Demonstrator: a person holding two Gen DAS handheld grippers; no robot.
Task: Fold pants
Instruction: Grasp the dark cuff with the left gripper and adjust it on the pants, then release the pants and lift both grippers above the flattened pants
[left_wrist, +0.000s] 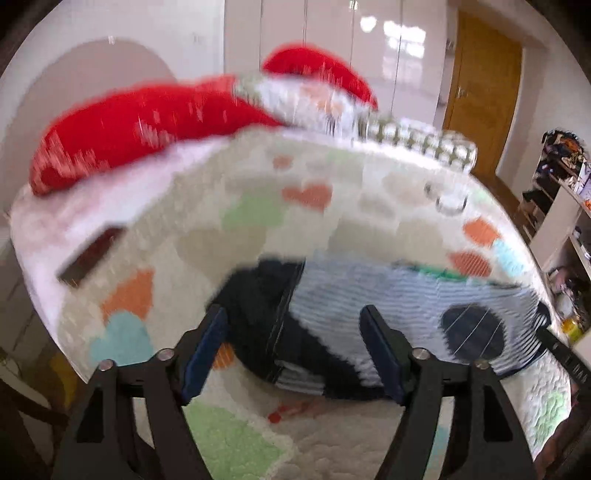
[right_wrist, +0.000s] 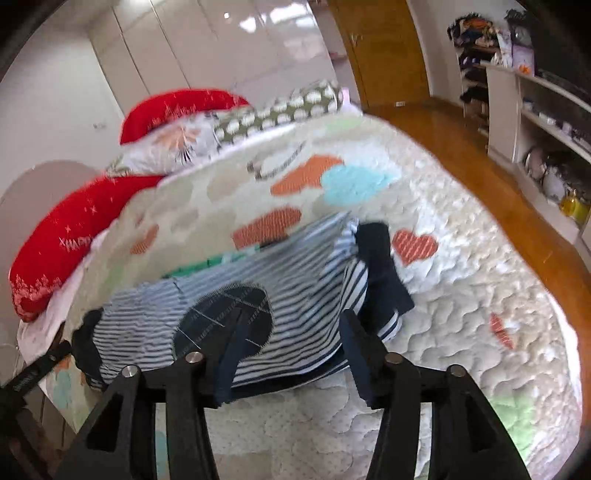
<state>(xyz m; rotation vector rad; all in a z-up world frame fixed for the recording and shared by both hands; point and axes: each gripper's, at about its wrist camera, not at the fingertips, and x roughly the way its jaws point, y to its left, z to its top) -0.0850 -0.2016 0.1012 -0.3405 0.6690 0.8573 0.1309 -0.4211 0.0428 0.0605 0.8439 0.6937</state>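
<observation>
Striped blue-and-white pants (left_wrist: 388, 306) with a dark oval knee patch and navy cuffs lie folded across a quilted bedspread (left_wrist: 258, 206). My left gripper (left_wrist: 295, 314) hovers over their navy end, jaws open, with cloth showing between the fingers but no pad pressing on it. In the right wrist view the pants (right_wrist: 303, 280) lie across the quilt (right_wrist: 461, 295). My right gripper (right_wrist: 295, 319) stands open over their near edge, close to the patch. Each gripper's black tip shows at the edge of the other's view.
Red pillows (left_wrist: 122, 129) and patterned pillows (right_wrist: 280, 110) lie at the head of the bed. A dark flat object (left_wrist: 92, 254) rests on the quilt at the left. A wooden door (right_wrist: 384, 48), wood floor (right_wrist: 480, 166) and cluttered white shelves (right_wrist: 535, 110) stand to the right.
</observation>
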